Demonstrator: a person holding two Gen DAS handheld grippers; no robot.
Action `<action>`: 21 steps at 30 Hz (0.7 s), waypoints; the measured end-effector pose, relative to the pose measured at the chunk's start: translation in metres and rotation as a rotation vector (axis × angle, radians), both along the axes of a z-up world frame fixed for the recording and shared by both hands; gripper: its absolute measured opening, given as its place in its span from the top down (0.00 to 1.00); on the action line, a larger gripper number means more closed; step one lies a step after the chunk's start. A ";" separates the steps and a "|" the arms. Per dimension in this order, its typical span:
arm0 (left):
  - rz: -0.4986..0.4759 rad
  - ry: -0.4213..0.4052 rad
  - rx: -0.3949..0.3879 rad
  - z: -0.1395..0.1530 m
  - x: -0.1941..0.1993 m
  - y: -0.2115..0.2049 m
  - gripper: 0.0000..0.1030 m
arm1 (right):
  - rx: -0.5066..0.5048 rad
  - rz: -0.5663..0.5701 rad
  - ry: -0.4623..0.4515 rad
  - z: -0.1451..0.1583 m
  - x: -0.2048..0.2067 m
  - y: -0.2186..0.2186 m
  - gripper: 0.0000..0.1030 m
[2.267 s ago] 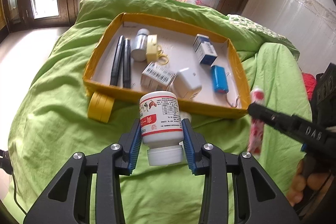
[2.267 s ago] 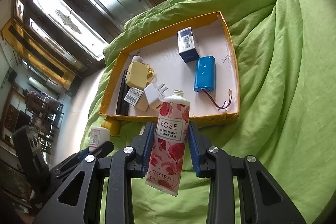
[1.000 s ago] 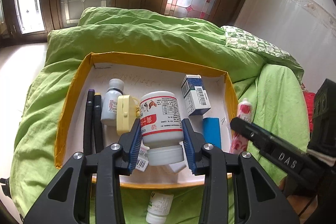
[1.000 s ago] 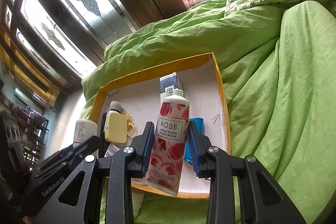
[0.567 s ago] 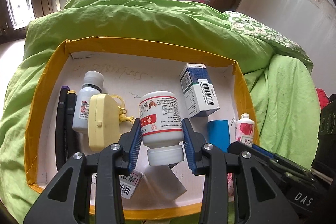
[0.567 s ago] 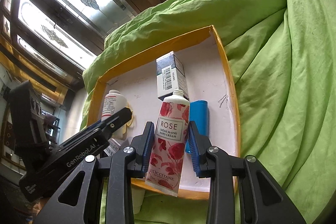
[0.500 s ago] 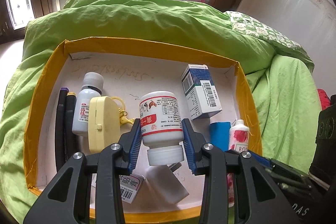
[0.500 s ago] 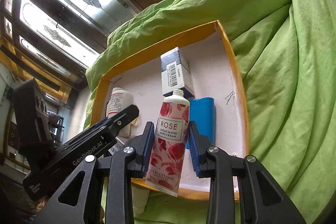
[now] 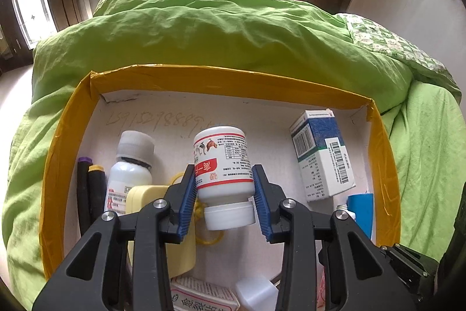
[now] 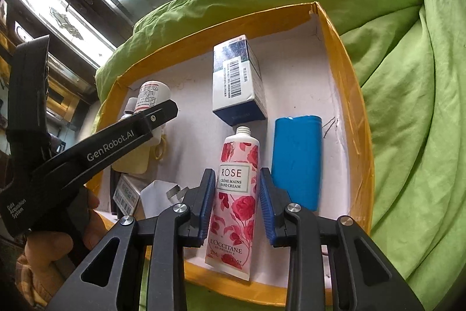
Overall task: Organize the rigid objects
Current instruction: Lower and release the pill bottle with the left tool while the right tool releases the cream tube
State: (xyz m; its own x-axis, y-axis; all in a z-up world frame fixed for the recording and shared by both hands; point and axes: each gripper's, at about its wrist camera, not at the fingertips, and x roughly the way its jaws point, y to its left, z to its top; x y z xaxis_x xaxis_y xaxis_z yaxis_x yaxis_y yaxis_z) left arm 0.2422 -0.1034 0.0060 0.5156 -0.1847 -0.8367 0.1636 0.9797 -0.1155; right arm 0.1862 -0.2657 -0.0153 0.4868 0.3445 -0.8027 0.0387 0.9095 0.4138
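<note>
My left gripper (image 9: pixel 223 201) is shut on a white pill bottle (image 9: pixel 222 165) with a red label, cap toward me, held over the middle of the yellow-rimmed cardboard tray (image 9: pixel 233 79). My right gripper (image 10: pixel 237 201) stands with its jaws slightly apart around a pink rose hand cream tube (image 10: pixel 236 194); the tube lies in the tray (image 10: pixel 354 95), between a blue-and-white box (image 10: pixel 236 80) and a blue battery pack (image 10: pixel 297 159). The left gripper and its bottle (image 10: pixel 153 93) also show in the right wrist view.
The tray holds a white bottle with a grey cap (image 9: pixel 131 165), two dark pens (image 9: pixel 88 194), a pale yellow case (image 9: pixel 154 226), a blue-and-white box (image 9: pixel 320 156), a white charger (image 10: pixel 158 198) and a small barcoded box (image 10: pixel 126 196). A green quilt (image 9: pixel 221 31) surrounds it.
Both grippers moved forward and down into the tray. The right gripper's jaws have opened off the hand cream tube, which now lies on the tray floor. The left still holds its bottle.
</note>
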 end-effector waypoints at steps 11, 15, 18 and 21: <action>0.002 -0.009 0.039 -0.006 0.013 -0.003 0.66 | -0.014 0.022 -0.038 0.000 0.005 0.002 0.74; 0.002 -0.004 0.040 -0.008 0.012 -0.003 0.66 | -0.022 0.020 -0.048 0.000 0.002 0.003 0.73; 0.003 0.003 0.033 -0.007 0.011 -0.004 0.66 | -0.024 0.015 -0.050 0.000 0.004 0.003 0.73; 0.004 -0.017 0.033 0.002 0.006 -0.001 0.59 | -0.005 0.006 -0.061 0.002 0.003 0.000 0.72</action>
